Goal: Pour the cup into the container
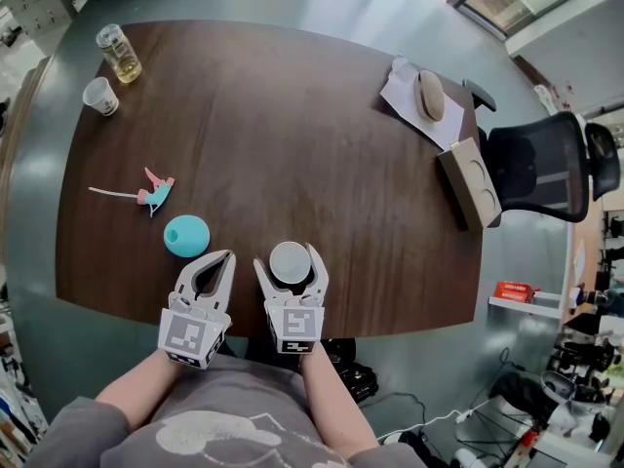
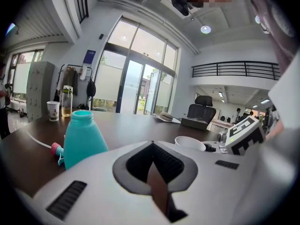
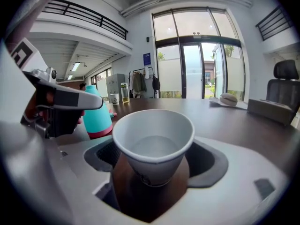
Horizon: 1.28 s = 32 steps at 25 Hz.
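The right claw (image 1: 290, 258) is closed on a white paper cup (image 3: 153, 142). Its two jaws press on the sides of the cup, near the front edge of the brown tabletop (image 1: 292, 135). The cup stands upright with its mouth up, and there is clear liquid in the bottom. A small dark print is on the lower side of the cup, too blurred to read.

The left claw (image 1: 226, 257) is clenched, its tips meet, and nothing is between the jaws. It is just beside the right claw, on its left.

The teal container (image 1: 185, 235) stands on the tabletop just beyond the left claw, with its round mouth open to the top. It is near the cup but does not touch it, and the left claw lies partly between them.

Farther back, a pink and teal sprayer head (image 1: 156, 194) with a thin tube lies on the wood. At the far left corner there is a small paper cup (image 1: 100, 96) and a glass bottle (image 1: 119, 53) with yellowish liquid. At the right side lie a mouse (image 1: 430, 95) on a sheet of paper (image 1: 400, 91) and a flat box (image 1: 470, 183), and a black chair (image 1: 541, 164) stands beside them.
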Each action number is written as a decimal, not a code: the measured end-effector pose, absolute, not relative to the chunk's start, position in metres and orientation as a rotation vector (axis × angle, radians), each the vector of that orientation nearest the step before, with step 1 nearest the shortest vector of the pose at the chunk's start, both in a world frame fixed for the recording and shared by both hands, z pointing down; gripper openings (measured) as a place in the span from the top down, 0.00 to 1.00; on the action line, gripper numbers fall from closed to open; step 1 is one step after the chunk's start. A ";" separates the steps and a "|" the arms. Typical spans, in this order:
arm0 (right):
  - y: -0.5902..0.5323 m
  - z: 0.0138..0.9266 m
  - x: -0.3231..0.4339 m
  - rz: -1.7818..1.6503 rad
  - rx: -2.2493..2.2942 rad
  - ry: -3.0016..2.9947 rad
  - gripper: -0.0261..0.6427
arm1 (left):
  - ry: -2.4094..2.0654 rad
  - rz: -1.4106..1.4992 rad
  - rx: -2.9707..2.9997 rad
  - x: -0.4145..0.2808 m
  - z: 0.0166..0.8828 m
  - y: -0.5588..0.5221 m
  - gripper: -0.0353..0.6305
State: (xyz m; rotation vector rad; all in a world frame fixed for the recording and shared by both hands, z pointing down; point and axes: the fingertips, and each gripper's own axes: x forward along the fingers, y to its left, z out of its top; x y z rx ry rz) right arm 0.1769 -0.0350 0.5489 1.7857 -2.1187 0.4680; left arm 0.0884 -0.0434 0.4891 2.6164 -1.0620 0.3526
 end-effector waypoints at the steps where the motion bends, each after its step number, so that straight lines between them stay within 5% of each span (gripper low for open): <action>1: -0.035 0.549 0.178 0.466 1.790 -2.115 0.37 | -1.062 0.353 2.617 0.089 0.489 -0.044 0.94; 21: -0.041 0.550 0.180 0.458 1.761 -2.153 0.37 | -1.069 0.363 2.571 0.097 0.493 -0.048 0.94; 32: -0.040 0.549 0.180 0.437 1.745 -2.160 0.50 | -1.082 0.376 2.578 0.102 0.493 -0.047 0.94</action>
